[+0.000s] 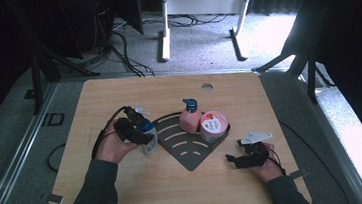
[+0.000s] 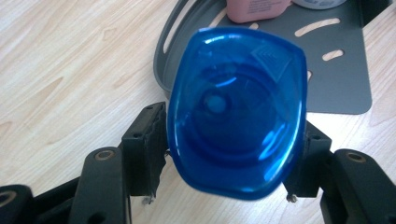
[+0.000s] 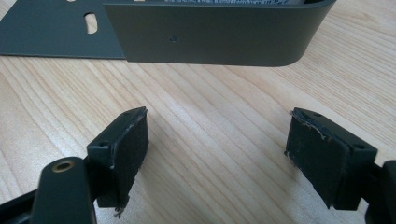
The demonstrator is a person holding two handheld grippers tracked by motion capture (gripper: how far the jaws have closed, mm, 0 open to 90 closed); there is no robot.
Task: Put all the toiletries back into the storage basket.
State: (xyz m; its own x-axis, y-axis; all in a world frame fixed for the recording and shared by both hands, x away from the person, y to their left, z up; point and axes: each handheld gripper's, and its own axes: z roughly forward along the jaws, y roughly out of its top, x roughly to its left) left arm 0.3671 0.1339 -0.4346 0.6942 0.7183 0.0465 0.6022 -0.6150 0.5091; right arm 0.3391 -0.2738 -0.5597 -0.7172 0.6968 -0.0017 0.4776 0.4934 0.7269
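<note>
Bench (image 1: 127, 187): wooden, carries all items.
Tray (image 1: 190, 154): dark grey, slotted, between both grippers.
Left hand-held gripper (image 2: 229, 163): jaws clamped on the blue-capped bottle (image 2: 236, 112), just beside the tray's edge.
Right hand-held gripper (image 3: 217, 154): jaws wide apart, empty, near the tray wall.
Pink pump bottle (image 1: 190, 117): on the tray, beside the pink tub (image 1: 213, 126).

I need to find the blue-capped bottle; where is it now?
In the high view, the bottle is left of centre, held by the left tool, just outside the grey rack's left edge.
</note>
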